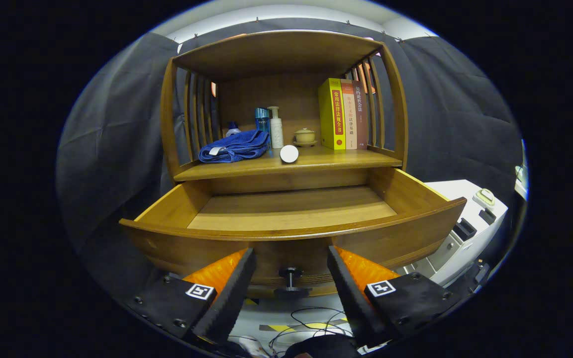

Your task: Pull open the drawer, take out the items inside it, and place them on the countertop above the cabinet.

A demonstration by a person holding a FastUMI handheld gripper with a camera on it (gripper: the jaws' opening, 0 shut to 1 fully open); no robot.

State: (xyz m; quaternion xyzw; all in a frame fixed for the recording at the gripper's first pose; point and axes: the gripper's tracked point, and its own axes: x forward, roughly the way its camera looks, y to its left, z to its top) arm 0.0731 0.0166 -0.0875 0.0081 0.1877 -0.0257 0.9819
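Observation:
The wooden drawer [291,211] stands pulled out toward me, and its visible floor is bare wood. Its dark knob [290,274] sits on the drawer front, right between my fingers. My gripper [290,258] is open, its fingertips close to the drawer front on either side of the knob without touching it. On the countertop [336,159] above lie a folded blue towel [234,146], a white round object [289,153] near the front edge, a blue bottle [262,119], a white pump bottle [276,128] and a small lidded cup [305,135].
Three upright books [343,114] stand at the countertop's right end under the cabinet's curved top and slatted sides. A white machine [465,228] stands to the right of the drawer. Cables [306,323] and striped tape lie on the floor below the knob.

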